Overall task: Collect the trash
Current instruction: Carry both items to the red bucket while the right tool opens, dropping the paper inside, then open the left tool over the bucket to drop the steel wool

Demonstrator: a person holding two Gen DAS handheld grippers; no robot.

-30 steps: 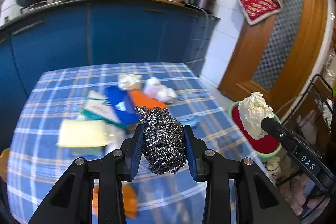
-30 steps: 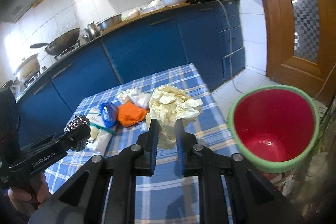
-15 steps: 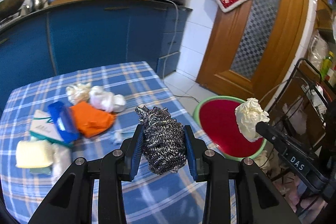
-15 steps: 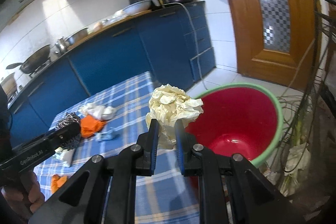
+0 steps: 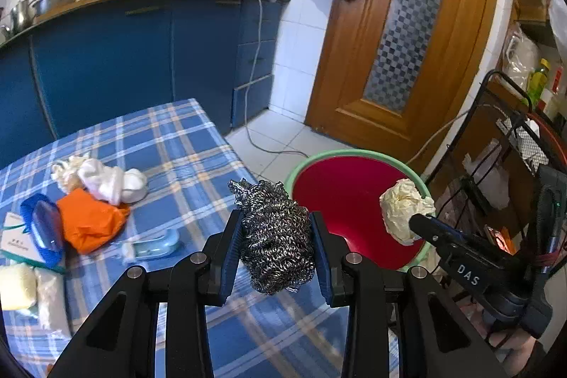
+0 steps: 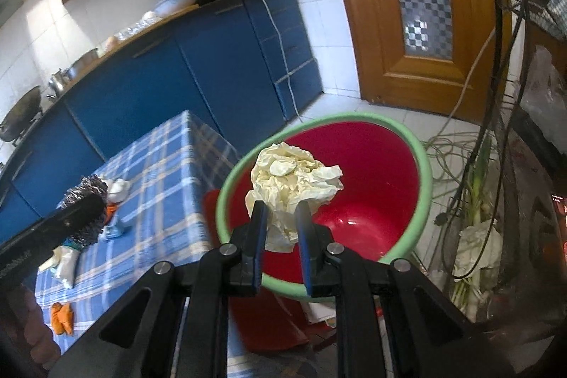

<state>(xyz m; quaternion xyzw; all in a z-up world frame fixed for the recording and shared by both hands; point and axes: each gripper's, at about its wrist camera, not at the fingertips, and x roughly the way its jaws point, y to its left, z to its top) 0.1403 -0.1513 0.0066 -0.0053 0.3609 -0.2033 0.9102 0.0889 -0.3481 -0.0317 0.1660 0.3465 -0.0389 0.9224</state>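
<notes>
My left gripper (image 5: 278, 229) is shut on a steel wool scourer (image 5: 276, 232), held above the table's right edge beside the red bin with a green rim (image 5: 358, 155). My right gripper (image 6: 281, 218) is shut on a crumpled cream paper ball (image 6: 290, 179), which hangs over the open mouth of the red bin (image 6: 427, 165). In the left wrist view the paper ball (image 5: 404, 204) and right gripper (image 5: 414, 221) show over the bin's right rim. The scourer (image 6: 86, 197) shows at the left of the right wrist view.
On the blue checked tablecloth (image 5: 170, 144) lie an orange rag (image 5: 88, 218), white crumpled tissue (image 5: 110, 179), a blue packet (image 5: 42, 229), a pale blue plastic piece (image 5: 156, 243) and a yellow sponge (image 5: 16, 286). A black wire rack (image 5: 503, 144) and cables (image 6: 460, 144) crowd the floor at right.
Both grippers swung right from over the table toward the bin. The paper ball now hangs over the bin's mouth and the scourer is at the table's edge beside it. Both grips are unchanged.
</notes>
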